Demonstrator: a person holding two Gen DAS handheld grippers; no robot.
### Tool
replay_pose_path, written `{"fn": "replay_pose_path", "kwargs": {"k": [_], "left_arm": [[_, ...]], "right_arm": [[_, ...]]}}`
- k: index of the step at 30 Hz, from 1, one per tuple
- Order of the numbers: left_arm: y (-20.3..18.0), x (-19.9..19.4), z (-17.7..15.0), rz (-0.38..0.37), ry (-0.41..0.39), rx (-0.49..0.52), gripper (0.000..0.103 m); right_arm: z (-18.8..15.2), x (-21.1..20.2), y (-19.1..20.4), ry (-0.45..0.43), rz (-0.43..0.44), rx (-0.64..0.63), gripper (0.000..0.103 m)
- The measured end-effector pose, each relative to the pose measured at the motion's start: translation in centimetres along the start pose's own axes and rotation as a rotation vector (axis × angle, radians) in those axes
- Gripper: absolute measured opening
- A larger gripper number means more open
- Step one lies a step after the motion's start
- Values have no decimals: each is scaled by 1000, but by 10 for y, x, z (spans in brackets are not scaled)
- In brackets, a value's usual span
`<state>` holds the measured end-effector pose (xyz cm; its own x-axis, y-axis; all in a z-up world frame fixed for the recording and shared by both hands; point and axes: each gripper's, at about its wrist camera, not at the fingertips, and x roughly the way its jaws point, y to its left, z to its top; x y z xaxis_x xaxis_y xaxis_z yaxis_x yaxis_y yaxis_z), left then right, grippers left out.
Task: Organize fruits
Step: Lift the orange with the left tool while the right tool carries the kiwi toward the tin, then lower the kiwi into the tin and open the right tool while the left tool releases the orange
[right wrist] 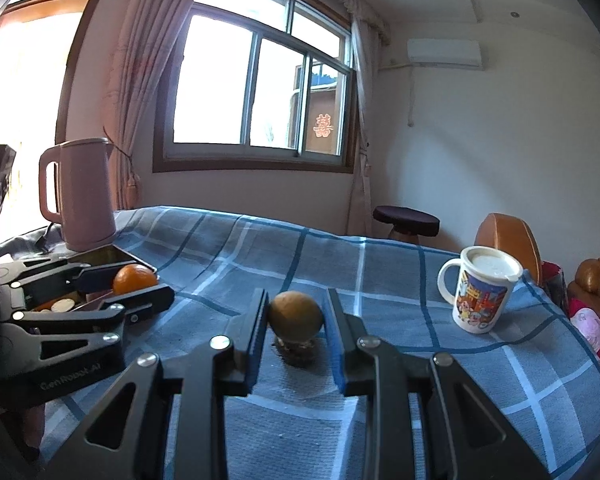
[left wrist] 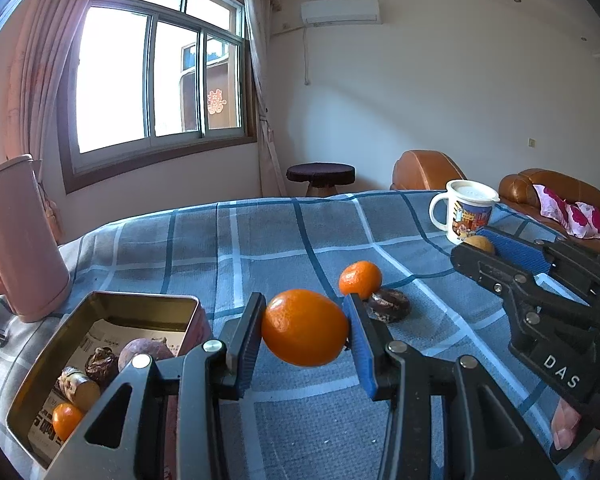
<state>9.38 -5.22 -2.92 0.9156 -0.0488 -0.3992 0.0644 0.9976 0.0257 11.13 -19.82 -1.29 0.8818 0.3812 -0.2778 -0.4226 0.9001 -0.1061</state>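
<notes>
Two grippers work low over a blue plaid cloth [left wrist: 292,232] that covers the whole table. Nearest, the left gripper [left wrist: 304,340] pinches an orange [left wrist: 305,327] between its blue pads, lifted clear of the cloth. Beside it on the left sits an open tin [left wrist: 100,304] lined with printed paper, holding a small orange, a brownish round fruit and some darker pieces that are hard to name; the gripper's frame hides part of its inside. Just beyond the held orange lie a second orange [left wrist: 360,279] and a dark, wrinkled fruit [left wrist: 390,305], touching. To the right, the right gripper [right wrist: 296,320] is closed about as far as it goes on a small brown fruit [right wrist: 296,314], with a dark scrap under it that I cannot identify. Open cloth stretches behind to the far edge. A pink kettle [right wrist: 86,196] stands at the left edge, a lidded cartoon mug [right wrist: 482,292] near the right edge. Past the table are a stool [right wrist: 406,218], brown sofas and a curtained window.
</notes>
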Motion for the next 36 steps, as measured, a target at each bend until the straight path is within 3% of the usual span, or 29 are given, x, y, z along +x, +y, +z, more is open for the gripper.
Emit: {"fn": "replay_pose_path", "kwargs": {"k": [13, 36], "left_arm": [[30, -20, 1, 29, -9, -25, 42], [105, -38, -10, 187, 25, -77, 42]], "right_arm": [[10, 8, 30, 22, 87, -4, 31], [30, 25, 114, 40, 248, -106, 31]]}}
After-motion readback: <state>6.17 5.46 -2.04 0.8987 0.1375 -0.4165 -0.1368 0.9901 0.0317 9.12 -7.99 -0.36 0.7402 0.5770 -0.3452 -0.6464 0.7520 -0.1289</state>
